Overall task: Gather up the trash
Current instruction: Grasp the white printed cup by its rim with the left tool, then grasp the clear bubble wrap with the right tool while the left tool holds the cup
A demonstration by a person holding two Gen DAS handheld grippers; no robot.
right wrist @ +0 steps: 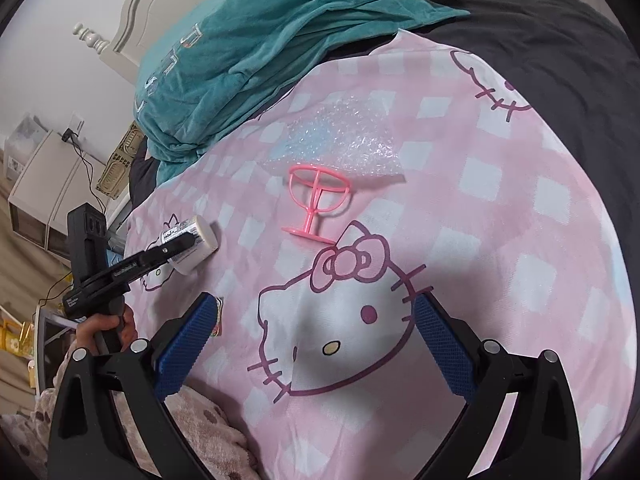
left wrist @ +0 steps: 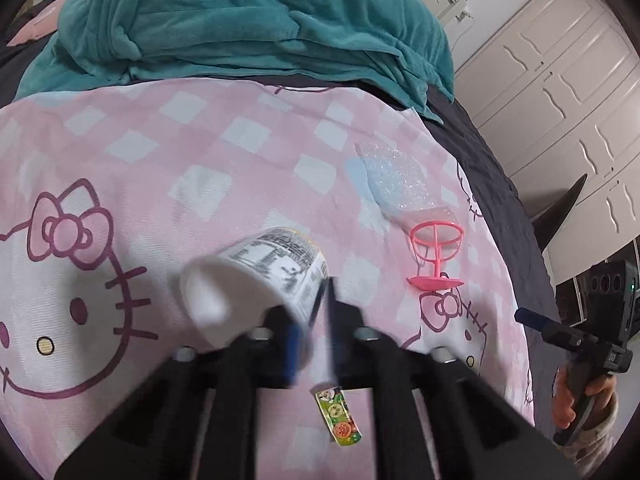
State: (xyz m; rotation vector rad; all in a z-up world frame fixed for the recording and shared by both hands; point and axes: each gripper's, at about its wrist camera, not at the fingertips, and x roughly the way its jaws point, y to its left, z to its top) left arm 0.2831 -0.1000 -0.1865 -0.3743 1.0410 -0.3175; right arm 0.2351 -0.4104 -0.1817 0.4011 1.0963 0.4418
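Observation:
A white paper cup (left wrist: pixel 256 276) with a printed label lies on its side on the pink Hello Kitty bedcover (left wrist: pixel 200 152). My left gripper (left wrist: pixel 320 312) is shut on the cup's wall near the rim; the right wrist view shows this left gripper (right wrist: pixel 176 246) on the cup (right wrist: pixel 196 244) too. My right gripper (right wrist: pixel 316 320) is open above the cat print with nothing between its fingers. A small colourful wrapper (left wrist: pixel 340 416) lies just under the left gripper. A pink plastic stand (right wrist: pixel 316 204) and a sheet of bubble wrap (right wrist: pixel 340 140) lie farther up the cover.
A crumpled teal blanket (left wrist: pixel 240 20) is piled at the far end of the bed, with dark bedding (left wrist: pixel 500 184) along the right edge. White wardrobe doors (left wrist: pixel 560 100) stand beyond that edge. A white cabinet (right wrist: pixel 44 192) and cables sit beside the bed's other side.

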